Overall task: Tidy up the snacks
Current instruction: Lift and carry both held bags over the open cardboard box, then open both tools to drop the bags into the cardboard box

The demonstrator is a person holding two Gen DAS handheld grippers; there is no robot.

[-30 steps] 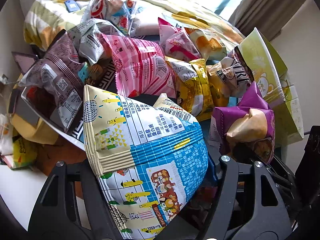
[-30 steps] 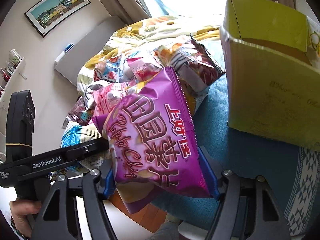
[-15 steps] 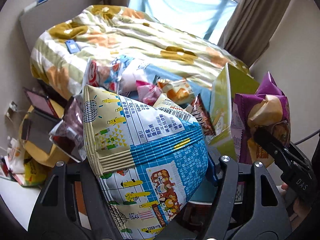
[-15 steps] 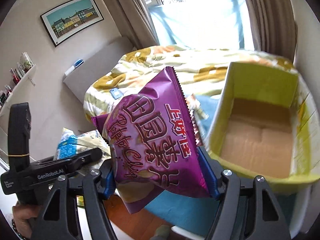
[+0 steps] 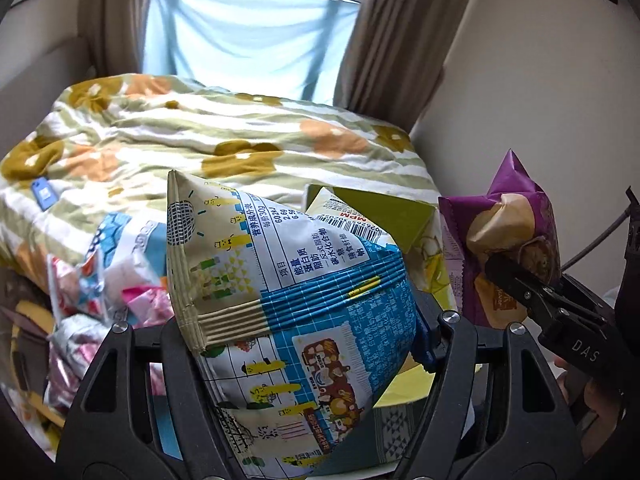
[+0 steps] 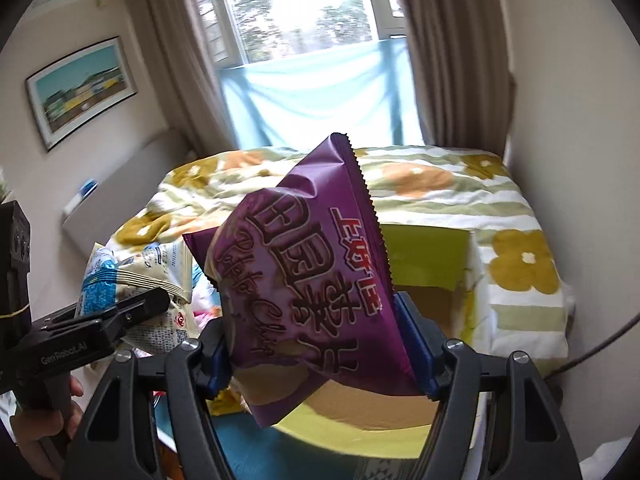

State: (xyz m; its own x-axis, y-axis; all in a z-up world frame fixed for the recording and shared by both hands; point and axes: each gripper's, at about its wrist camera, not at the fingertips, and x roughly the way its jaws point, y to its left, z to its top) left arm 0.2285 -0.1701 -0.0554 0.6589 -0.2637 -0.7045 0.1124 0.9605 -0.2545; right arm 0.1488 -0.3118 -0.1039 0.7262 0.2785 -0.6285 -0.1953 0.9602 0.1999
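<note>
Snack bags (image 5: 288, 296) sit clamped between each gripper's (image 5: 304, 344) fingers.

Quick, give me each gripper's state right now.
Left gripper: shut on the blue-and-cream snack bag.
Right gripper: shut on the purple chip bag.

Home bedroom, bed w/ floral duvet (image 5: 240, 140), curtained window (image 6: 304, 12), framed pic (image 6: 80, 90)

Open box (image 6: 428, 264) mouth lies unobstructed; snack pile (image 5: 92, 292) crowds its left.
</note>
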